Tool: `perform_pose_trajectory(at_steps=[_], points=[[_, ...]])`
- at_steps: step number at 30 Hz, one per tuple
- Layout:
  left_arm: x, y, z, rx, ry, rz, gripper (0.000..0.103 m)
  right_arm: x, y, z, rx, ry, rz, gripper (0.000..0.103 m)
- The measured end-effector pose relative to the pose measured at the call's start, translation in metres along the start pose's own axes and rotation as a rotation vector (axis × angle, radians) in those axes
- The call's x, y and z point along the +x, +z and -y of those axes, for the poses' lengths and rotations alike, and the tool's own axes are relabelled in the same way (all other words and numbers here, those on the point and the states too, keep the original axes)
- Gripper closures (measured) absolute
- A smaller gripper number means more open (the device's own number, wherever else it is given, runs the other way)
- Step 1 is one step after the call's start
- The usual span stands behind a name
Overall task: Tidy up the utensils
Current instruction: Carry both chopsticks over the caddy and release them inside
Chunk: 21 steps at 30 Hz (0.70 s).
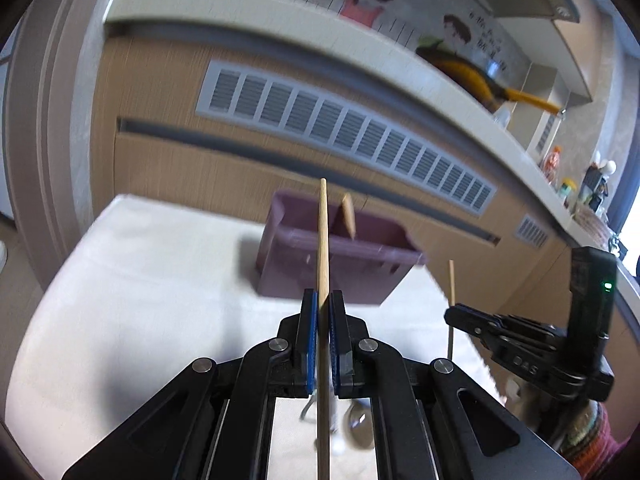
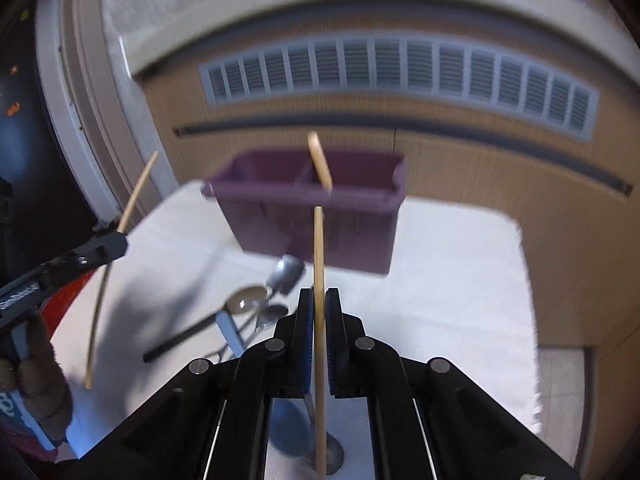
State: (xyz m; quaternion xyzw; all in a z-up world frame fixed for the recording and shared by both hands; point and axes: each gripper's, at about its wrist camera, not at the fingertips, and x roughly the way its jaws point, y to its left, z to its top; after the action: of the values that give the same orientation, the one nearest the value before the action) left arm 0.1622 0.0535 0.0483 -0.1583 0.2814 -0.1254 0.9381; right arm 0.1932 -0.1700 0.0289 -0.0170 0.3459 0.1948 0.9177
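Jaws of the left gripper (image 1: 323, 300) are clamped on a chopstick (image 1: 323, 240) that stands upright between the blue pads (image 1: 312, 340), its tip reaching up across the purple holder (image 1: 332, 264). The right gripper (image 2: 319, 300) likewise pinches a second chopstick (image 2: 318, 248), upright, its tip just below the holder (image 2: 316, 216). A wooden utensil (image 2: 320, 162) leans inside the holder, near its divider. Spoons (image 2: 246, 300) and a dark-handled utensil (image 2: 180, 338) lie in a loose pile on the white cloth (image 2: 452, 280), in front of the holder and left of the right gripper. Behind stands a wood-panelled cabinet (image 2: 480, 160) with a vent grille (image 2: 400, 68).
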Motion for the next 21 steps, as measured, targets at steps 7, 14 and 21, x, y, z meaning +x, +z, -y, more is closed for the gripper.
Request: perform_pose_trajectory(at_steps=[7,14,21], points=[[-0.03,0.073,0.054,0.14,-0.011,0.342,0.097,-0.077,0.071,-0.004,-0.014,-0.006,0.304,0.098],[-0.005,0.13,0.069,0.157,-0.03,0.55,0.097,-0.105,0.144,0.004,-0.036,-0.038,0.533,0.098],[0.052,0.127,0.043,0.092,0.01,0.531,0.097,-0.056,0.153,0.023,-0.021,-0.034,0.497,0.098]])
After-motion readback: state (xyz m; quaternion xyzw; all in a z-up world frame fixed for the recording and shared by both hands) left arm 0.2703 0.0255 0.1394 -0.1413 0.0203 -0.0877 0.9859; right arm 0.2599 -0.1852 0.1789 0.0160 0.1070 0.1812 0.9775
